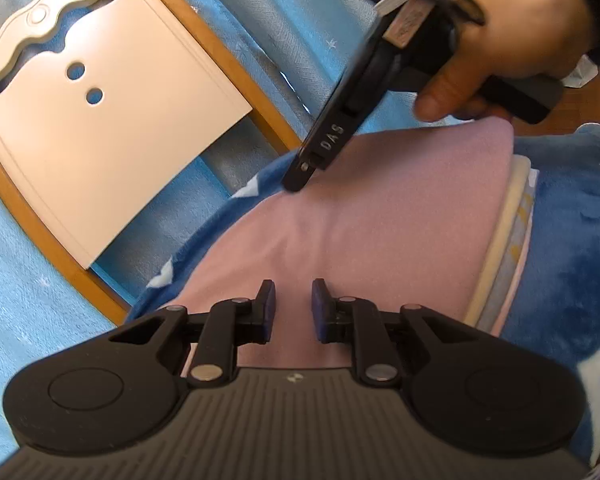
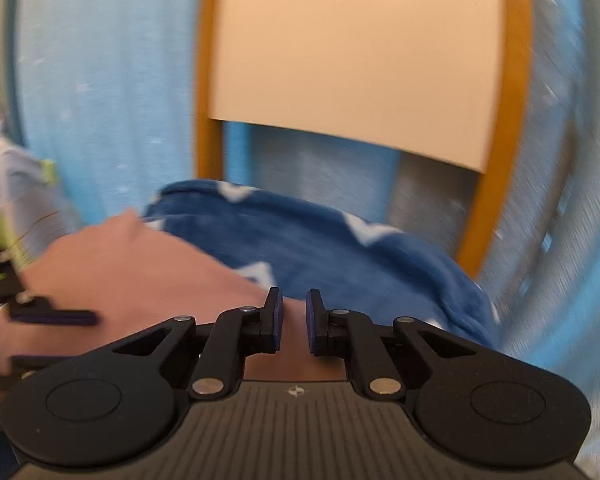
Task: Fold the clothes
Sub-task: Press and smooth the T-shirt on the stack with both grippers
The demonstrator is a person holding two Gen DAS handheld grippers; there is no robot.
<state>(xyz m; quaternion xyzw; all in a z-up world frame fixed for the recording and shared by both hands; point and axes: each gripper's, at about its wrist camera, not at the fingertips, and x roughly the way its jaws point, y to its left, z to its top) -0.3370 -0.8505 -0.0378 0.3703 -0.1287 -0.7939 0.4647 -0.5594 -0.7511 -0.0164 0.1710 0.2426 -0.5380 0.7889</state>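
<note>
Now hovering low over pink cloth, left hand-held gripper with fingers apart, empty. Right hand-held gripper narrowly parted, nothing clamped, tip down at the far edge of that folded cloth. Lying atop a clothes stack on blue starred blanket, white chair behind.

Folded garment: plain pink. Blanket beneath it: deep blue with white star shapes. Chair back panel: cream; chair frame: orange-brown wood. Backdrop fabric: light blue with small pale flecks. Left claw: black, with blue pads.
</note>
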